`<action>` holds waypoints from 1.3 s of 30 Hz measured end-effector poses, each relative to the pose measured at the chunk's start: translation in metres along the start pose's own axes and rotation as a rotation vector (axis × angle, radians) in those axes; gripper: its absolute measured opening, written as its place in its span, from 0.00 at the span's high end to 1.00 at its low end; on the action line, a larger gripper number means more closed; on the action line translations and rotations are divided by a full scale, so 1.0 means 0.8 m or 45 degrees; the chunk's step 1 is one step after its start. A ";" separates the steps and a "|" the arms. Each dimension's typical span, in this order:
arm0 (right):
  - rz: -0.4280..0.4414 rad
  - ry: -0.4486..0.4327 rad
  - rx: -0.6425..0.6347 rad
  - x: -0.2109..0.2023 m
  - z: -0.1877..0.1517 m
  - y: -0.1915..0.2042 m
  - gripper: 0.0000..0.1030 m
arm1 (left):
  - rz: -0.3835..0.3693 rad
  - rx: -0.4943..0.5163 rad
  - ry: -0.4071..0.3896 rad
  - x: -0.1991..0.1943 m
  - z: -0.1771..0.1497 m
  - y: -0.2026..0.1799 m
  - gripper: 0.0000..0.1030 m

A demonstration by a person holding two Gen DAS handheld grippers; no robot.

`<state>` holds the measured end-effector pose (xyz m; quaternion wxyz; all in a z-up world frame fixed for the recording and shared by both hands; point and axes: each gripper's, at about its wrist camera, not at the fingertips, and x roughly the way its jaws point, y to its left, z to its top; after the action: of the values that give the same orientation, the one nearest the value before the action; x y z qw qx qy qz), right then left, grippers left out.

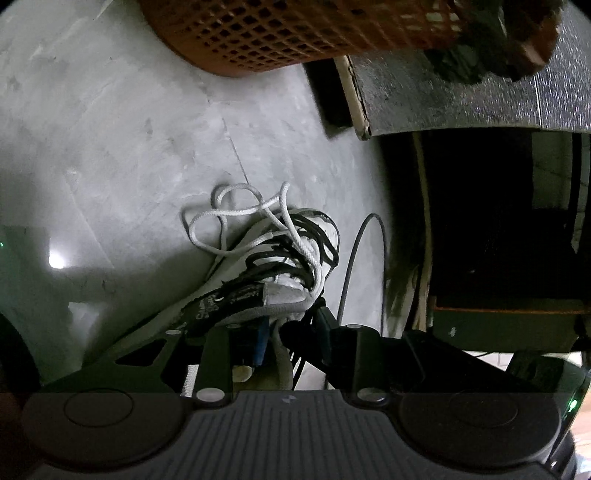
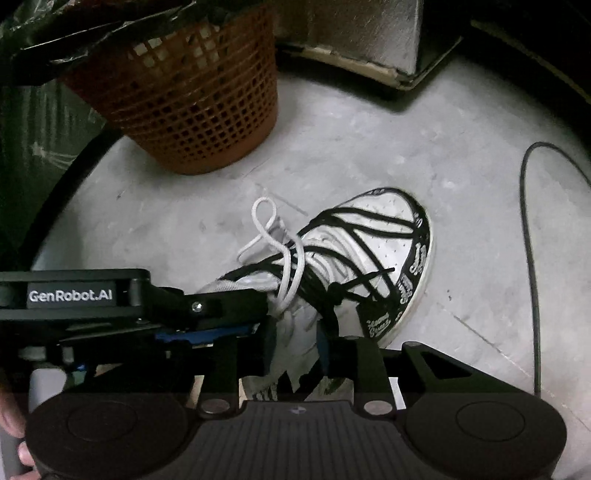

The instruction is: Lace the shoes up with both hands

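Note:
A white shoe [image 1: 280, 266] [image 2: 369, 240] with black stripes stands on the grey floor, its toe pointing away. Loops of white lace [image 1: 236, 212] [image 2: 264, 221] lie over its left side. In the left wrist view my left gripper [image 1: 284, 325] sits at the shoe's opening, shut on the pale tongue [image 1: 282, 354]; the lace runs down to the same spot. The right wrist view shows that left gripper [image 2: 258, 314] reaching in from the left. My right gripper [image 2: 291, 343] points steeply down, open, with the tongue's fabric [image 2: 291, 332] hanging between its fingers.
An orange mesh basket [image 1: 277, 33] [image 2: 192, 107] stands on the floor beyond the shoe. A black cable [image 1: 351, 258] [image 2: 528, 258] curves to the shoe's right. Dark furniture and a speckled board [image 1: 461, 92] fill the far right. A person's hand [image 2: 11, 424] shows at the lower left.

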<state>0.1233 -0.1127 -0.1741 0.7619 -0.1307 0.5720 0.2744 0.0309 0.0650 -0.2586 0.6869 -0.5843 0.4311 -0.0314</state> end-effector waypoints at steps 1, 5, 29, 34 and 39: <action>-0.026 -0.006 -0.006 0.001 0.000 0.005 0.70 | -0.011 -0.015 -0.004 0.000 0.000 0.002 0.69; -0.152 -0.082 -0.115 -0.002 -0.007 0.033 0.64 | -0.039 -0.057 -0.010 0.000 0.002 0.007 0.69; 0.234 -0.187 0.703 -0.035 -0.013 -0.058 0.53 | -0.085 -0.081 -0.018 -0.002 0.005 0.009 0.58; 0.236 -0.223 0.770 -0.047 -0.011 -0.074 0.53 | -0.087 -0.071 -0.017 -0.003 0.004 0.006 0.57; -0.079 -0.372 0.554 -0.077 0.014 -0.064 0.50 | -0.083 0.004 -0.026 -0.007 0.004 -0.006 0.57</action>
<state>0.1494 -0.1651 -0.1180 0.8547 0.0599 0.4970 0.1376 0.0312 0.0688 -0.2518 0.6909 -0.5972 0.4047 -0.0485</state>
